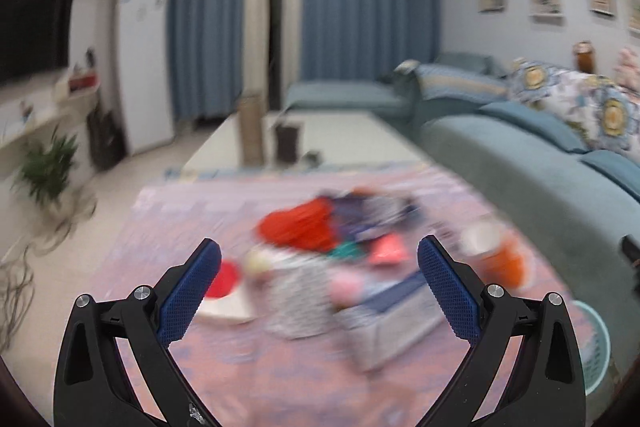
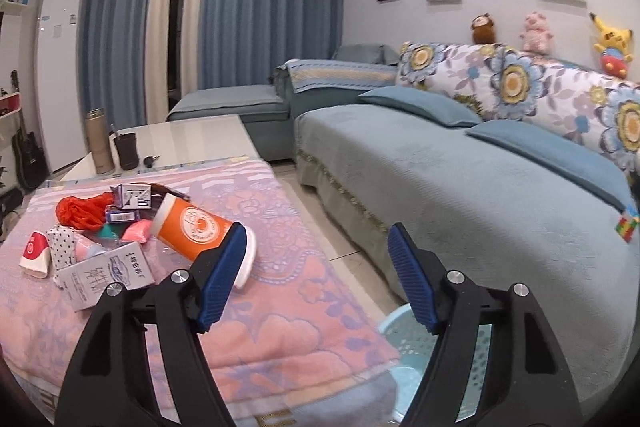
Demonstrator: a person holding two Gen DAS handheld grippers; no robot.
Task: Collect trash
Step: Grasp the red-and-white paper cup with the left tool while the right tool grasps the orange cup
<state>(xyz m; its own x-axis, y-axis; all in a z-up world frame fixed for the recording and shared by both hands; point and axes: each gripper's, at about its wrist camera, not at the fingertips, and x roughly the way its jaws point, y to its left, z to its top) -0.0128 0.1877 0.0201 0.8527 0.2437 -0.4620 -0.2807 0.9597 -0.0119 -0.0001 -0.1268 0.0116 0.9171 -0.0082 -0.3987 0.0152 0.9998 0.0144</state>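
Observation:
A pile of trash lies on a pink and purple cloth (image 2: 280, 311) over a low table. It holds an orange cup (image 2: 192, 231) on its side, a red plastic bag (image 2: 80, 213), a grey carton (image 2: 106, 277), a red and white cup (image 2: 35, 253) and small boxes (image 2: 134, 197). A light blue basket (image 2: 404, 339) stands on the floor between table and sofa. My right gripper (image 2: 316, 243) is open and empty, above the table's right edge near the orange cup. My left gripper (image 1: 320, 263) is open and empty, over the blurred pile; the red bag (image 1: 298, 225) and orange cup (image 1: 504, 259) show there.
A teal sofa (image 2: 460, 179) with floral cushions runs along the right. A thermos (image 2: 99, 141), a dark cup (image 2: 126, 147) and keys sit on the bare far part of the table. A white fridge (image 2: 60, 67), a guitar and a plant (image 1: 50, 167) stand at the left.

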